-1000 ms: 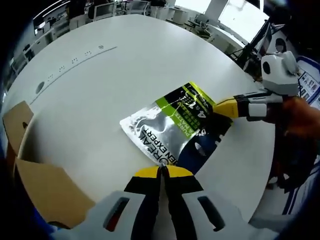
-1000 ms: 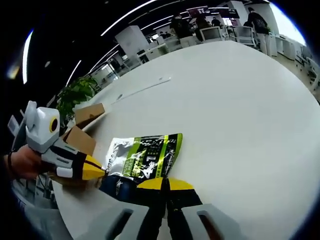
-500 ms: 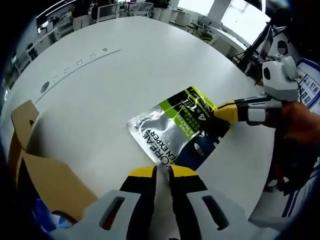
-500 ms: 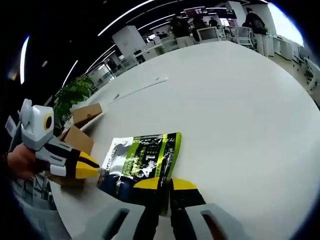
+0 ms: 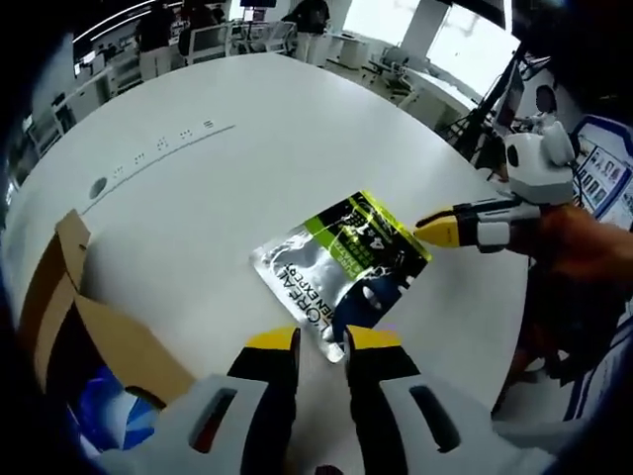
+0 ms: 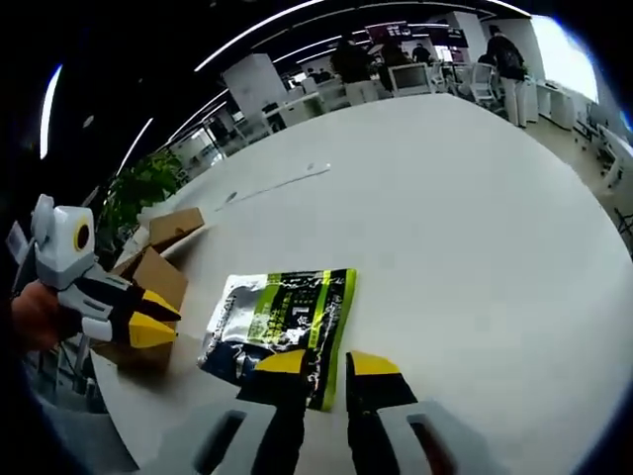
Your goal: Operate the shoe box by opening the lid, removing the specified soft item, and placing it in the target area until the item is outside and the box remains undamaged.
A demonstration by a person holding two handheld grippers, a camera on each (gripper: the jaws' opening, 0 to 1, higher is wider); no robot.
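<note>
A silver, green and black soft pouch (image 5: 341, 262) lies flat on the white table (image 5: 247, 139), outside the box. My left gripper (image 5: 323, 341) stands open just short of the pouch's near edge, touching nothing. My right gripper (image 5: 425, 225) comes in from the right, its tips at the pouch's far corner. In the right gripper view the pouch (image 6: 280, 317) lies just ahead of my open right gripper (image 6: 328, 364), and the left gripper (image 6: 148, 317) is open at the left. The open cardboard shoe box (image 5: 84, 332) sits at the left, something blue inside.
The box (image 6: 158, 262) with raised flaps stands near the table's edge (image 6: 109, 381). A row of small sockets (image 5: 163, 143) crosses the table's far part. Desks, chairs and people stand beyond the table. A plant (image 6: 148, 183) grows behind the box.
Both grippers were shut on the pouch's opposite ends. They have opened, let go and drawn back a little. The pouch now rests on the table.
</note>
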